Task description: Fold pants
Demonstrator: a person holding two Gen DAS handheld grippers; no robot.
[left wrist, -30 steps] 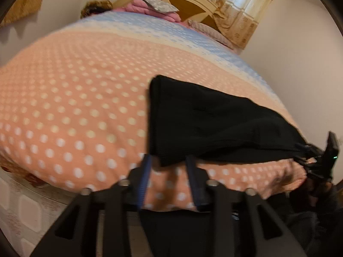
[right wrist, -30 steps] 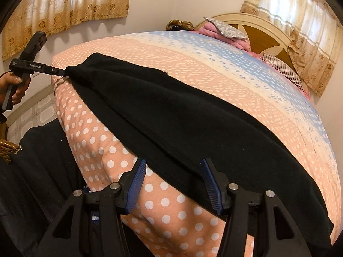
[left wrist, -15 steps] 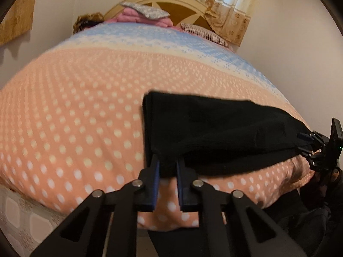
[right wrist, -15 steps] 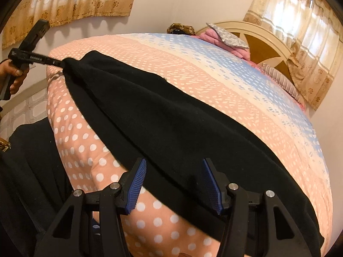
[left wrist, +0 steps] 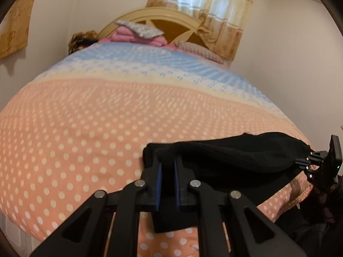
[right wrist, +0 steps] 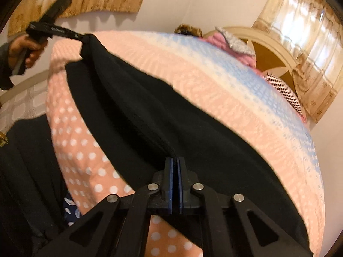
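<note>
Black pants (left wrist: 246, 156) lie along the near edge of a peach, white-dotted bed (left wrist: 85, 128). My left gripper (left wrist: 167, 167) is closing its blue pads on one end of the pants, and the cloth is pinched and lifted off the bed. In the right wrist view the pants (right wrist: 171, 117) stretch away to that left gripper (right wrist: 82, 37), held by a hand (right wrist: 27, 49). My right gripper (right wrist: 176, 162) is closing tight on the near hem. The left wrist view shows it at the far right (left wrist: 300, 161), gripping the other end.
Pink bedding and a grey pillow (left wrist: 137, 36) are piled against the cream headboard (left wrist: 171, 19). A striped pillow (right wrist: 285, 92) lies nearby. Curtains (right wrist: 310, 32) hang behind. The person's dark clothing (right wrist: 25, 171) stands beside the bed's near edge, with tiled floor (right wrist: 23, 107) to the left.
Both grippers went from open around the pants' edge to shut on it. The left one has raised its end, so the cloth bunches and hangs between the grippers.
</note>
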